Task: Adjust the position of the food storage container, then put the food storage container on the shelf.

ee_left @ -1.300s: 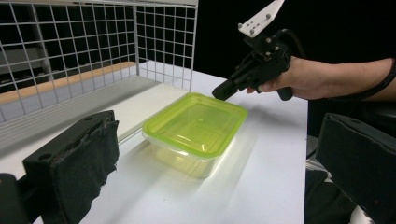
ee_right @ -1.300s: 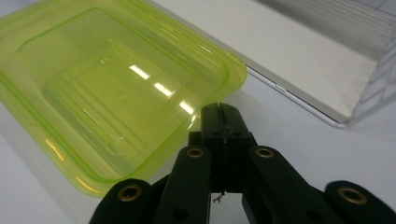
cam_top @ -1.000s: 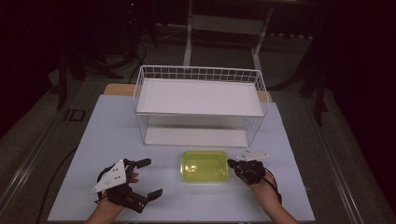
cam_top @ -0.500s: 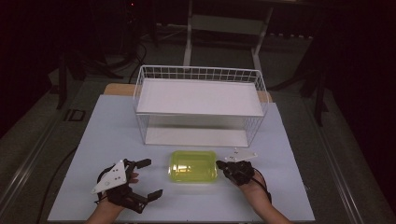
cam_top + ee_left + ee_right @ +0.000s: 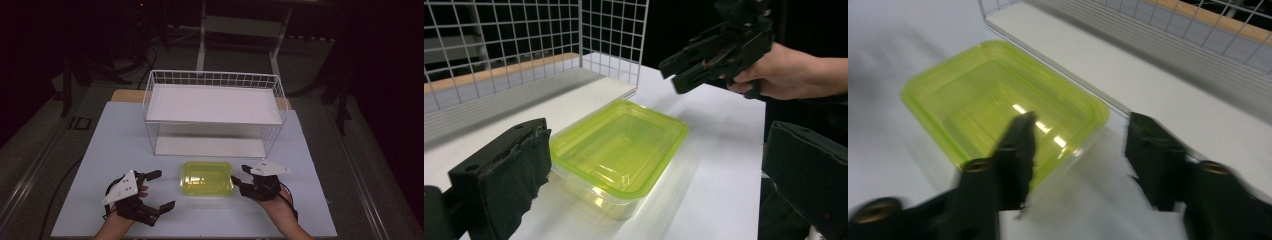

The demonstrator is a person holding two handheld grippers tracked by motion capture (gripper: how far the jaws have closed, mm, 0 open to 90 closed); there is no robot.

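Note:
A yellow-green see-through plastic container [image 5: 206, 178] lies open and empty on the white table, just in front of the wire basket. My right gripper [image 5: 239, 175] is open at the container's right end. In the right gripper view [image 5: 1083, 135] one jaw hangs over the container [image 5: 998, 95] and the other stands outside its rim, with nothing clamped. My left gripper [image 5: 163, 189] is open on the table a short way left of the container. In the left gripper view [image 5: 664, 165] the container [image 5: 621, 145] sits ahead between the wide jaws, with the right gripper [image 5: 674, 75] raised beyond it.
A white wire basket [image 5: 212, 80] with a white shelf board stands at the back middle of the table [image 5: 90, 165]. Bare tabletop lies to the left and right of the basket. The surroundings beyond the table edges are dark.
The container has slid a little to the left, with my right gripper following at its right end. The left gripper has not moved.

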